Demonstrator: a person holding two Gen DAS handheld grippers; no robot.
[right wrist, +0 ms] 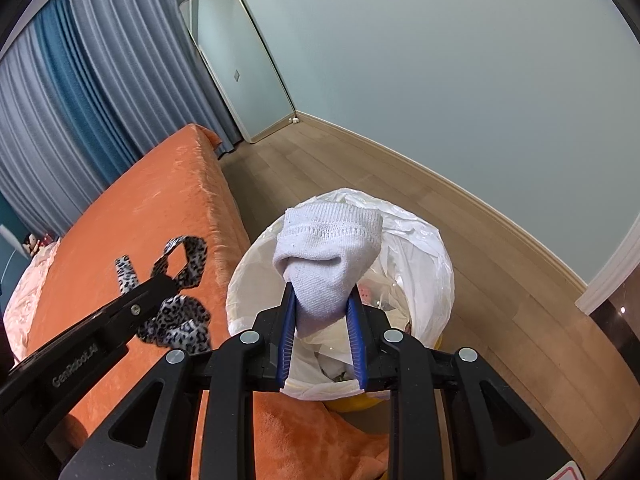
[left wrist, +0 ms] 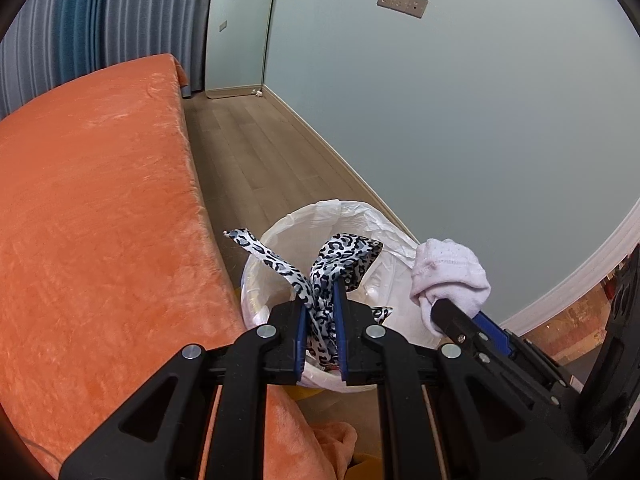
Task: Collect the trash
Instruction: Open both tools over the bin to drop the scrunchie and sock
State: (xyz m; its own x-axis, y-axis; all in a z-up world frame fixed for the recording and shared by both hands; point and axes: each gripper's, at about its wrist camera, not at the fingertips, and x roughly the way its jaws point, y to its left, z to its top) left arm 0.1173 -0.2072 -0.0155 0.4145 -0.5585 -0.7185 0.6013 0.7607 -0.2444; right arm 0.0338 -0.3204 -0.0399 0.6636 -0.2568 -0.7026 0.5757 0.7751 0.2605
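My left gripper [left wrist: 320, 296] is shut on a leopard-print fabric strip [left wrist: 332, 264] and holds it over the near rim of a trash bin lined with a white plastic bag [left wrist: 360, 216]. My right gripper [right wrist: 322, 300] is shut on a white sock [right wrist: 326, 248] and holds it above the bin's bag [right wrist: 420, 256]. Some trash lies inside the bin. In the left wrist view the right gripper [left wrist: 444, 312] with the sock [left wrist: 452, 270] hangs over the bin's right side. In the right wrist view the left gripper [right wrist: 160, 284] with the strip [right wrist: 180, 320] is at the left, over the bed's edge.
An orange plush bed [left wrist: 100, 200] runs along the left, close against the bin. Wooden floor [left wrist: 256, 152] lies between the bed and a pale blue wall [left wrist: 460, 100]. A tall mirror [right wrist: 240, 68] leans in the far corner beside grey and blue curtains [right wrist: 80, 88].
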